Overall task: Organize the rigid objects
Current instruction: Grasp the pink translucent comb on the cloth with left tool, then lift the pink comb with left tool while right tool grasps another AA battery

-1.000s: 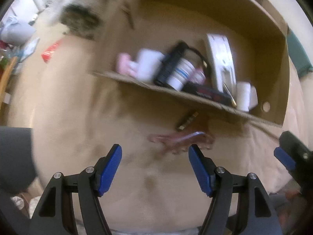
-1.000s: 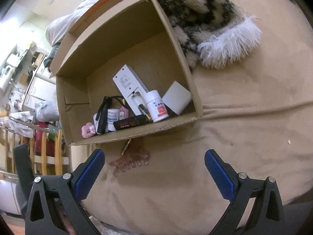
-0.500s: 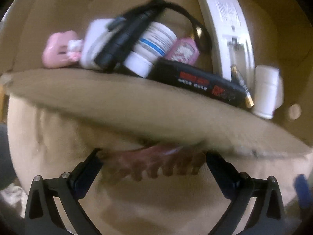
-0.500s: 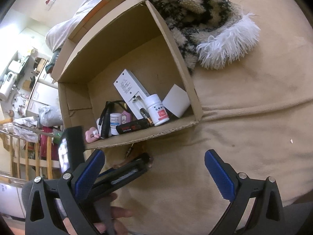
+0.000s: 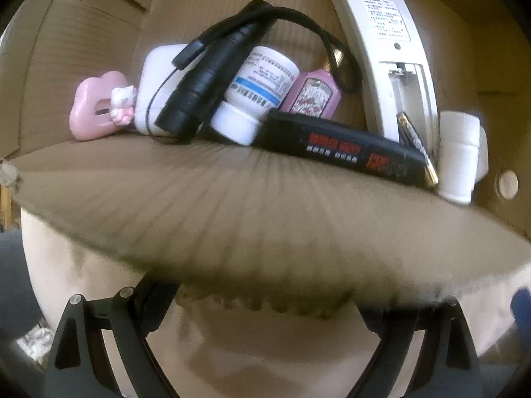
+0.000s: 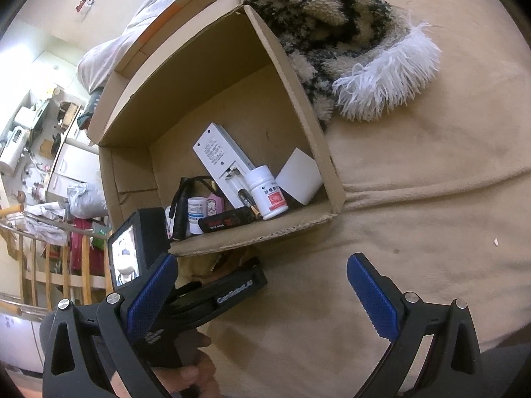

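A cardboard box (image 6: 292, 76) lies on a tan blanket and holds a white remote (image 5: 385, 49), two white bottles (image 5: 259, 89), a black bar (image 5: 345, 149), a black flashlight (image 5: 205, 83) and a pink toy (image 5: 96, 109). My left gripper (image 5: 262, 298) is pushed under the box's front wall (image 5: 265, 212), jaws wide apart, fingertips hidden by the cardboard. The toothed edge of a hair clip (image 5: 265, 305) shows between them. In the right wrist view the left gripper's body (image 6: 212, 295) lies at the box front. My right gripper (image 6: 262, 295) is open and empty above the blanket.
A black-and-cream fuzzy textile with white fringe (image 6: 348, 49) lies behind the box's right wall. The tan blanket (image 6: 415, 215) spreads to the right. A wooden railing (image 6: 49, 265) and cluttered furniture stand off the bed's left edge.
My left gripper has moved forward, low against the box front, around the brown hair clip, which the cardboard now mostly hides. The right gripper has held almost still.
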A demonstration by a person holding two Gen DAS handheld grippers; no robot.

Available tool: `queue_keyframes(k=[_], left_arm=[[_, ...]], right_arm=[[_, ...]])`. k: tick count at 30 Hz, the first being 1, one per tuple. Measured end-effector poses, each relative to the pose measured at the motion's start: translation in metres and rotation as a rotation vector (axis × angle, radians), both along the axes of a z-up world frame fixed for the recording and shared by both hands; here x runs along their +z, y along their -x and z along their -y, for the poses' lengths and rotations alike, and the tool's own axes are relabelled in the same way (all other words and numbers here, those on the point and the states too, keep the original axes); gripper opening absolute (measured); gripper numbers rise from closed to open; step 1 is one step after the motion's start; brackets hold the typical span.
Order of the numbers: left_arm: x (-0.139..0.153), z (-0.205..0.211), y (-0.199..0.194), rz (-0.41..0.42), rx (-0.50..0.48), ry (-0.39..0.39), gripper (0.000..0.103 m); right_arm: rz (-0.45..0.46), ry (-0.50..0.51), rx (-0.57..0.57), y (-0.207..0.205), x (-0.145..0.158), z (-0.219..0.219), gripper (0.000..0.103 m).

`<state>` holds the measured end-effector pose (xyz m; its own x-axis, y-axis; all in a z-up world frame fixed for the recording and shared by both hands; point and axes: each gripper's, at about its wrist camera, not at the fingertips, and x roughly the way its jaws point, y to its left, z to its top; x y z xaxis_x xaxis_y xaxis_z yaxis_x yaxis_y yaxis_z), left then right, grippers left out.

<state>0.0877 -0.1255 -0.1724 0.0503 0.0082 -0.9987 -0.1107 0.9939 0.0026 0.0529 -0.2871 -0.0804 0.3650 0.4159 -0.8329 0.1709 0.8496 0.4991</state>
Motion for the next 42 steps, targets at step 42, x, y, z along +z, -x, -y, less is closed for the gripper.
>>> queue_keyframes(k=[42], left_arm=[[0.007,-0.141,0.030,-0.028,0.106,-0.012,0.092]], right_arm=[[0.230,0.392,0.613,-0.028,-0.078,-0.157,0.062]])
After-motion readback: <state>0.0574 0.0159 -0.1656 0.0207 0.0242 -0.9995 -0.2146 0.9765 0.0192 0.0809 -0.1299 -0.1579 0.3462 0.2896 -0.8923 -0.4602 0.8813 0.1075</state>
